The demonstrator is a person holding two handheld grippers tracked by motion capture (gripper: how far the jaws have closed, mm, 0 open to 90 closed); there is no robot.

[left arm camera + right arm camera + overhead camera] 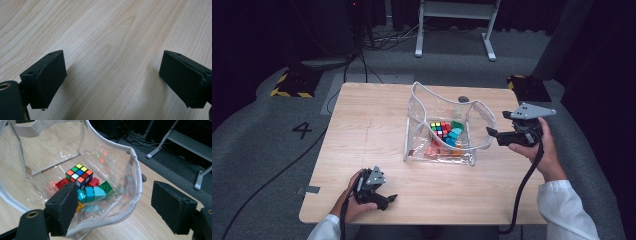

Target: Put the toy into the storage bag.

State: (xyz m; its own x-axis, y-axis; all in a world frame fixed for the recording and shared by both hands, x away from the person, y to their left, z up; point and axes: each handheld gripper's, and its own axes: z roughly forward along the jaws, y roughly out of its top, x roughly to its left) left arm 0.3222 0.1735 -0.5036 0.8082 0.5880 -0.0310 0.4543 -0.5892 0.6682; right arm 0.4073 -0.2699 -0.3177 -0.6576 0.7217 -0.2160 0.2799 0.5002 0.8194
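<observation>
Clear plastic bag (447, 131) standing open-mouthed on the wooden table (367, 135), right of centre, white-trimmed rim sagging and wavy. Inside, on the bottom: a colour-faced puzzle cube (79, 175) resting on top of a heap of toy bricks (93, 192) in teal, green, red, pink and orange; exact count of bricks hard to judge through the creased plastic. Right gripper (493, 134) held in a hand (546, 150) at the bag's right side, jaws spread wide, gripping nothing; in the right gripper view (113, 207), one jaw over the bag's mouth, the other outside the rim, the near wall of the bag (135, 180) passing between them, though contact with the plastic not clear from either angle. Black cable hanging from that gripper down past the table's front edge. Left gripper (388, 199) well apart from the bag, low at the table's near-left corner, gripped by the other hand (351, 200), white sleeve showing at the bottom edge. Left gripper view (112, 80): both black jaws wide apart just above bare wood grain, nothing between them. Beyond the table, grey carpeted floor, a white frame stand and loose cables.
</observation>
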